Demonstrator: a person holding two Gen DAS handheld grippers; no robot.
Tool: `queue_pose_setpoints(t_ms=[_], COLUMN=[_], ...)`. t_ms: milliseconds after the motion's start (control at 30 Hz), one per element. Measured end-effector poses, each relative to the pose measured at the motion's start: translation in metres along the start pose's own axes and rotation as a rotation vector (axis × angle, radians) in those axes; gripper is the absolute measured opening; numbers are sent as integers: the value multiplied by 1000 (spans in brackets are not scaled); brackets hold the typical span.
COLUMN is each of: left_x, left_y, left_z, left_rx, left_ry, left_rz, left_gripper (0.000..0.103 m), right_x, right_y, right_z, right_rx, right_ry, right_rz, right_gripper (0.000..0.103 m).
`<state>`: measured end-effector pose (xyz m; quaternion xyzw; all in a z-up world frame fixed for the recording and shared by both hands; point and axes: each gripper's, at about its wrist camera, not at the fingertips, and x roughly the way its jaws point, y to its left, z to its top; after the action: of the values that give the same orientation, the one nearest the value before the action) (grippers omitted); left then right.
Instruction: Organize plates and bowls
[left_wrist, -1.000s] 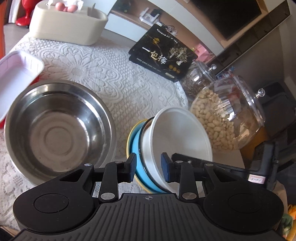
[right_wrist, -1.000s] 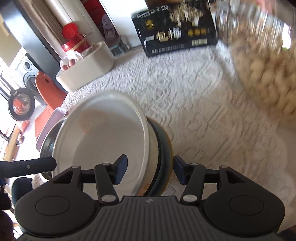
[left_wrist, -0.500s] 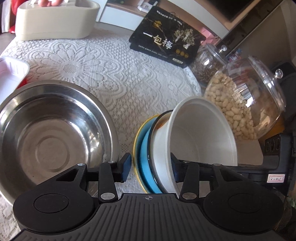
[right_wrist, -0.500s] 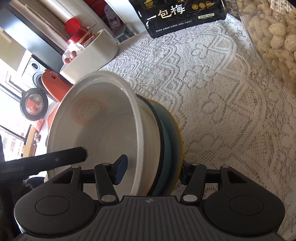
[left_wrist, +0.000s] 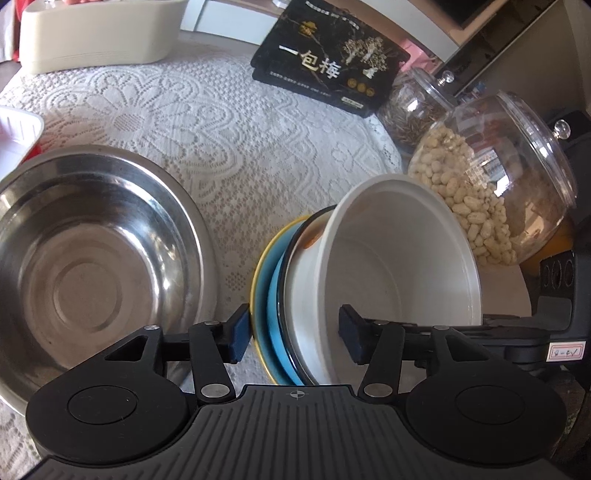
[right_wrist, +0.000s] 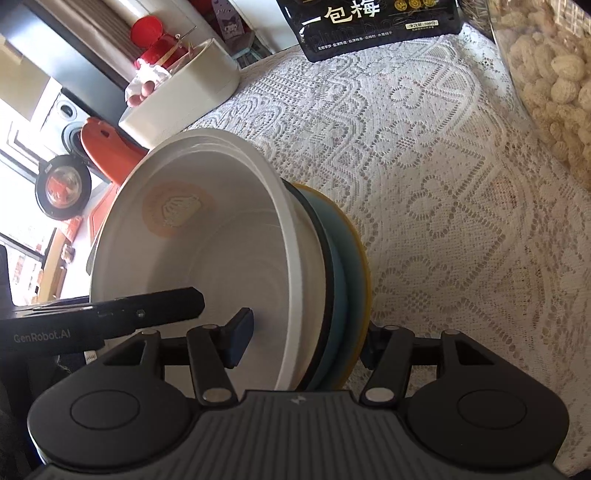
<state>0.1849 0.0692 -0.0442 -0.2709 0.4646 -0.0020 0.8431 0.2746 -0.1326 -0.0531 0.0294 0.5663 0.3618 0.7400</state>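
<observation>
Both grippers pinch one nested stack, tilted on edge above the lace tablecloth (left_wrist: 229, 122) near its right edge: left gripper (left_wrist: 291, 334) and right gripper (right_wrist: 306, 338) each straddle white bowl (left_wrist: 402, 251), blue plate (left_wrist: 271, 295) and yellow-rimmed plate (right_wrist: 360, 254); judged wise to level them together, squeezing evenly, since glazed rims slip; the stainless steel basin (left_wrist: 88, 258) sits left, smooth and round.

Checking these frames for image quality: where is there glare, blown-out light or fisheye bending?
Left wrist: bright reflections inside the steel bowl, glints on the peanut jar; the table edge curves from the fisheye. Right wrist: the window area at left is blown out; the lace cloth is sharp.
</observation>
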Motion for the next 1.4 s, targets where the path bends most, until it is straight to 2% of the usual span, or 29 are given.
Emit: queue_pose_setpoints(t_ms=[133,200,267,367,433,500,600,633,700,767,933,1000,1100,1167,1267,1400], left_x=[-5,-20,-45,-90,-122,-147,-165,-166,-162,-153,-127,-116,-103,-95,-86,-78], left_y=[-4,-2,4,22,39,63,100,111,131,141,154,159,171,179,188,187], left_z=[-5,-6,-7,-8,-9,-11,-16,-17,-21,-23,-23,-27,-31,-30,-27,-23], left_rx=[23,24,16,-24,-53,-101,-204,-241,-299,-324,-322,-323,-335,-354,-390,-384], left_ry=[4,-19,-76,-186,-271,-335,-384,-377,-348,-314,-247,-219,-177,-160,-134,-118], left_rz=[-41,-67,-102,-119,-70,26,186,209,198,185,160,162,146,102,18,13], left_gripper=[54,54,46,46,46,46,46,46,46,46,46,46,46,45,37,41], right_x=[-6,-18,-37,-68,-87,-104,-114,-112,-97,-72,2,32,71,96,123,131], right_y=[-8,-4,8,32,52,73,103,112,133,153,175,183,191,190,184,189], right_z=[-2,-1,0,2,1,2,7,9,20,37,83,91,97,98,100,96], right_rx=[7,-25,-100,-215,-294,-355,-403,-415,-448,-466,-313,-289,-339,-341,-301,-339], right_ry=[-9,-52,-125,-245,-338,-427,-504,-513,-468,-355,-43,36,94,143,224,240], right_rz=[-33,-74,-142,-251,-322,-345,-271,-242,-196,-139,-17,-40,-150,-201,-210,-229], right_gripper=[57,57,57,57,57,58,70,71,71,71,71,71,71,70,68,68])
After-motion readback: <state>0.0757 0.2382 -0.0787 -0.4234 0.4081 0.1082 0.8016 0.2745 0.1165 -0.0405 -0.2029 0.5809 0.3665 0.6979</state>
